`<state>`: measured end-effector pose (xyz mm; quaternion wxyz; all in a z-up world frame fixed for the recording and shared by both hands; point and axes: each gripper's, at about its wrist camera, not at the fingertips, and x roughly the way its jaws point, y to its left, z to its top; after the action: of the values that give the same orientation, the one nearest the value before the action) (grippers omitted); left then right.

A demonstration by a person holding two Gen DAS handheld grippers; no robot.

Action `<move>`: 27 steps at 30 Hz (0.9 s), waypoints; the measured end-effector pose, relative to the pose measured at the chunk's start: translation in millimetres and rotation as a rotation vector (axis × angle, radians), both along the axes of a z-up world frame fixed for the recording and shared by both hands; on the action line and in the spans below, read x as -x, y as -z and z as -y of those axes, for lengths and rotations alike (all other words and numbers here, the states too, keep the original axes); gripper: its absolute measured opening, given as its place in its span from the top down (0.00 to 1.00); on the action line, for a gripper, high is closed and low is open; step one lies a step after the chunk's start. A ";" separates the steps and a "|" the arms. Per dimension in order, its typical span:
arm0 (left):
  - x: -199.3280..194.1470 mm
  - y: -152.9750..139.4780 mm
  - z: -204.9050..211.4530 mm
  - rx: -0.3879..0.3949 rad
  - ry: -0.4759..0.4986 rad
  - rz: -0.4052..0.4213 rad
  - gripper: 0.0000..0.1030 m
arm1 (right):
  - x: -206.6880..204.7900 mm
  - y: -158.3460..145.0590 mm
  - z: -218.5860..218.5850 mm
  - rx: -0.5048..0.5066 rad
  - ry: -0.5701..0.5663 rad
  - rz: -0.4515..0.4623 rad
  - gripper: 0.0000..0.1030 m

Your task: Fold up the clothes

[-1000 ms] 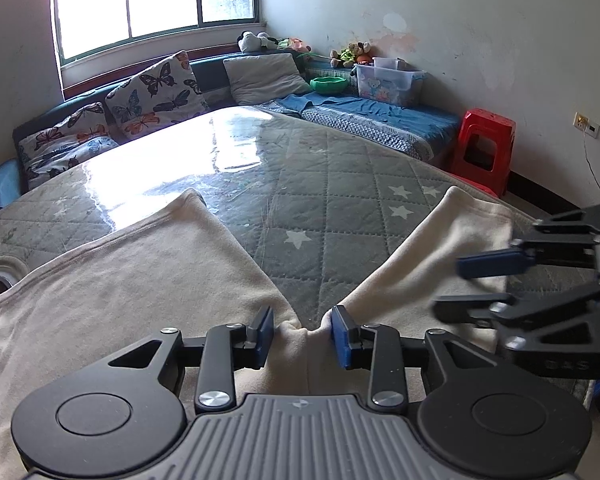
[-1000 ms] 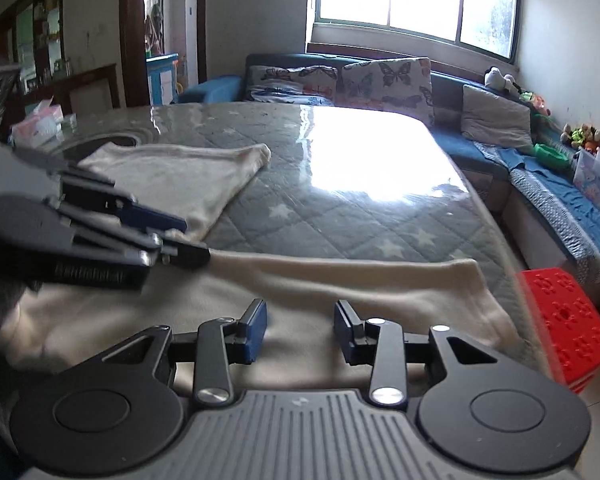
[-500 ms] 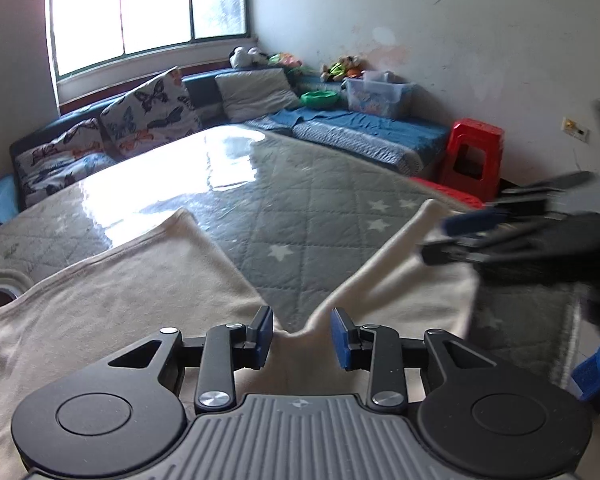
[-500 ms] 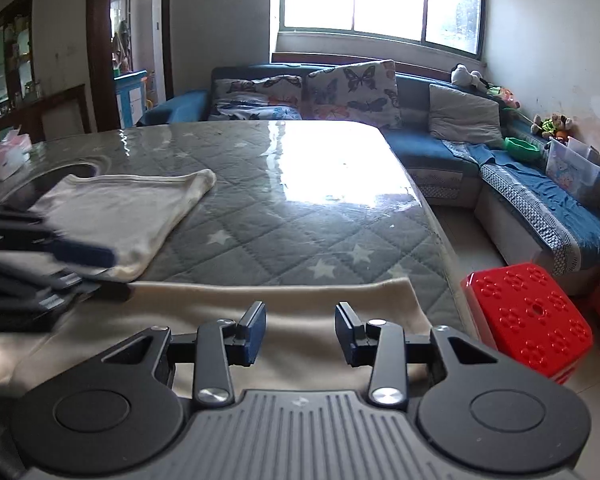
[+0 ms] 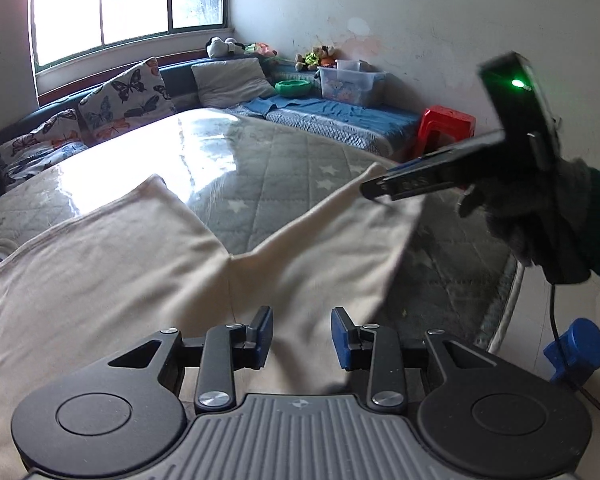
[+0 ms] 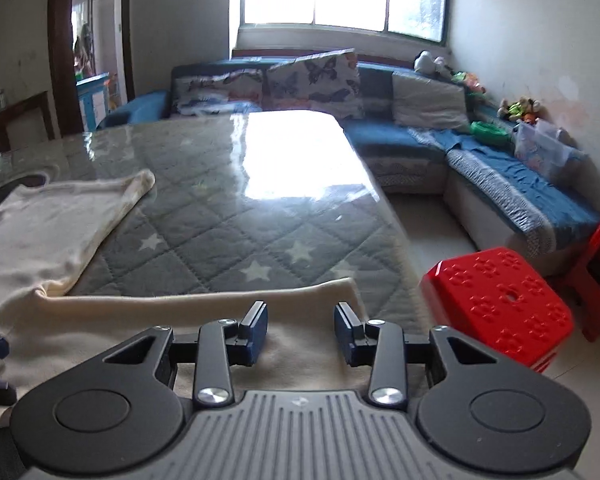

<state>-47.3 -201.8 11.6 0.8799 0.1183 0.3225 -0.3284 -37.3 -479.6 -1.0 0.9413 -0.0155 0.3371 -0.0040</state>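
- Left wrist view: the left gripper (image 5: 301, 336) is hovering low over the cream garment (image 5: 100, 280), and its blue fingers (image 5: 262, 334) are standing spread apart with nothing between them.
- The garment is lying flat on the grey quilted table cover (image 5: 300, 160), and one long part of it is stretching away to the right.
- The right gripper (image 5: 374, 190) is showing from the side, at the far end of this long part, in a gloved hand (image 5: 540, 216). I cannot tell from here if its fingers are spread or pressed together, or if they are touching the cloth.
- A red stool (image 5: 446, 128) is standing beyond the table, near the blue sofa (image 5: 340, 120).
- Right wrist view: the right gripper (image 6: 301, 334) is hanging over the end of the cream garment (image 6: 140, 320), near the right edge of the table cover (image 6: 260, 220). Its fingers (image 6: 256, 332) are standing spread, holding nothing.
- Another part of the garment is lying further to the left.
- A red stool (image 6: 500, 304) is standing on the floor, just beside the table.
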 end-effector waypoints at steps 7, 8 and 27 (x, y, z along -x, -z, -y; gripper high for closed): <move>3.8 -8.3 -22.2 0.021 -0.042 0.009 0.60 | 16.6 -10.8 1.4 0.011 0.020 0.025 0.60; 4.0 -9.3 -26.5 0.022 -0.051 0.011 0.60 | 19.0 -11.5 2.0 0.011 0.026 0.025 0.57; 31.7 -2.1 -59.6 -0.001 -0.071 0.023 0.57 | 64.4 -27.8 -86.2 -0.035 -0.227 0.040 0.50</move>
<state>-79.0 -142.1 13.7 0.8946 0.1108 0.3166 -0.2954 -101.7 -393.4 26.8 0.9424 -0.0373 0.3144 0.1083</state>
